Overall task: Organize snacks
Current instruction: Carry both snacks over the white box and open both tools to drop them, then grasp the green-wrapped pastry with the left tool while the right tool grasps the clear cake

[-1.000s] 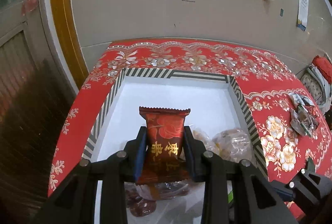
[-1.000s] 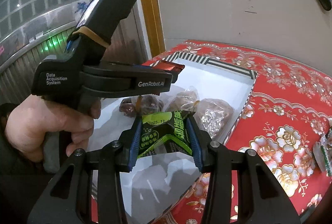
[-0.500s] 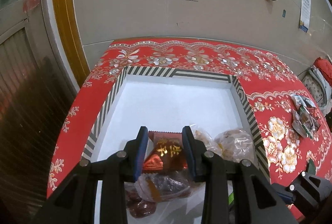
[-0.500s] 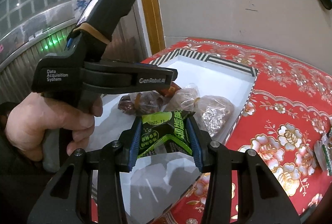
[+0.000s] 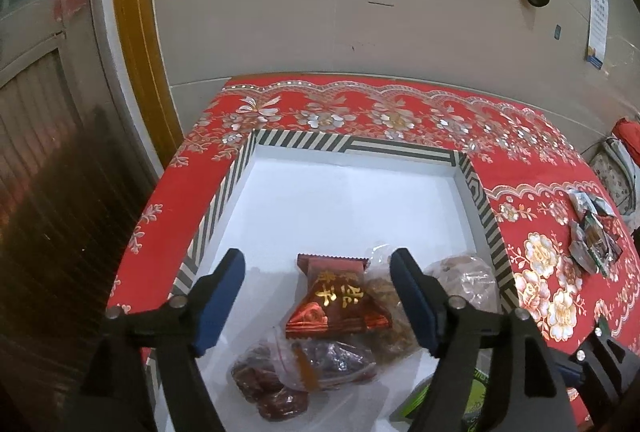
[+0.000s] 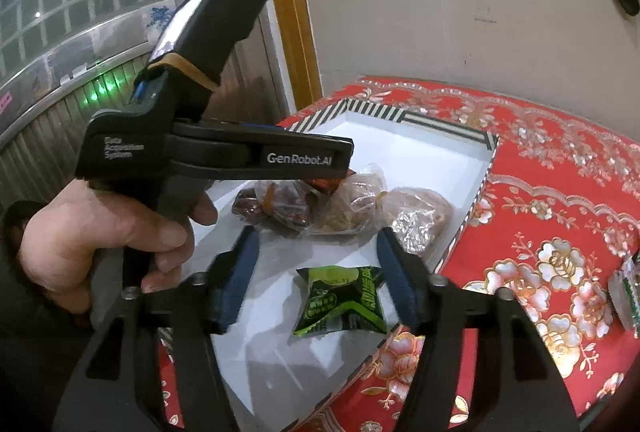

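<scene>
left gripper (image 5: pixel 318 296) jaws opening, pads clear of the red snack packet (image 5: pixel 336 302), which lies on clear bags of snacks (image 5: pixel 320 364) in the white box (image 5: pixel 348 199). right gripper (image 6: pixel 316 278) jaws opening too, green snack packet (image 6: pixel 342 302) loose on the box floor. more wrappers (image 5: pixel 592 232) sit farther off on the red tablecloth (image 5: pixel 400 111).

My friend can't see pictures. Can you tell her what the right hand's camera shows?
The right gripper is opening above a green snack packet lying in a white box on a red flowered tablecloth. Beside it, a hand holds the left gripper over bagged snacks.
</scene>
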Tool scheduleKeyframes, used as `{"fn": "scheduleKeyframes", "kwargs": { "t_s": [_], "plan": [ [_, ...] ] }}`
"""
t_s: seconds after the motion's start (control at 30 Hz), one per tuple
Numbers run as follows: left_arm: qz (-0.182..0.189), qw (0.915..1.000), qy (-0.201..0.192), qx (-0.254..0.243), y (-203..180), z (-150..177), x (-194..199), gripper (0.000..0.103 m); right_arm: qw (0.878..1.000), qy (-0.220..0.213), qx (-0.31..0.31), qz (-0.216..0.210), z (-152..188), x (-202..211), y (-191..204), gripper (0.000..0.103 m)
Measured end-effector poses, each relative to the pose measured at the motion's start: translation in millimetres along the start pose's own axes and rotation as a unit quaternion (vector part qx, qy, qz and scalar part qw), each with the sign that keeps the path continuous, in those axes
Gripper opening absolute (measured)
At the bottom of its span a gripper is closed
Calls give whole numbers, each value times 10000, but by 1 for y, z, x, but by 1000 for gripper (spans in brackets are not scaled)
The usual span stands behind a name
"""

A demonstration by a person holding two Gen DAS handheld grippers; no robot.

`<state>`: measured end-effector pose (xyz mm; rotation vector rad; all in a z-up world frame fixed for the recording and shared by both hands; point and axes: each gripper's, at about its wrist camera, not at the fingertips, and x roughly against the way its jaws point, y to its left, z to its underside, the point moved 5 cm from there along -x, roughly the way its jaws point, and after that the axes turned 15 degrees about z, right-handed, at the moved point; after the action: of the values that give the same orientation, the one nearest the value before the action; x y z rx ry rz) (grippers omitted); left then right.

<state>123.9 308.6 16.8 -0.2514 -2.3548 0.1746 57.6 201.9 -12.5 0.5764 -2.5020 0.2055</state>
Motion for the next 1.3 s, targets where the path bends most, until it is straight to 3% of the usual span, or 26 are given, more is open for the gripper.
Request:
{"fn": "scheduleKeyframes", "kwargs": {
  "t_s": [0.23,0.37,0.57,0.7,0.8,1.03,1.2,1.3],
  "plan": [
    [144,9994,-305,47,-5,-6,10,87,9981,-291,-417,361,-7,17,-34,62],
    [549,9969,-567,18,-22,-10,18,88,9945,-500,-777,488,-12,41,-77,62],
    [1375,9842,-722,-855,-108,-5,29,96,9900,-538,-800,1027,3,72,-168,63],
    [1887,9683,-269,-1615,-185,20,18,96,9776,-161,-1524,1439,29,75,-251,65],
    [2175,9538,239,-2060,-230,48,0,96,9716,92,-1893,1414,34,74,-285,65],
    [2340,9381,843,-2410,-277,80,-21,96,9803,488,-1423,1279,39,47,-269,65],
    [2459,9256,1182,-2622,-292,98,-35,96,9709,674,-1505,1736,41,30,-266,65],
    [2454,9236,1317,-2635,-293,107,-41,96,9706,694,-1400,1833,40,28,-265,66]
  ]
}}
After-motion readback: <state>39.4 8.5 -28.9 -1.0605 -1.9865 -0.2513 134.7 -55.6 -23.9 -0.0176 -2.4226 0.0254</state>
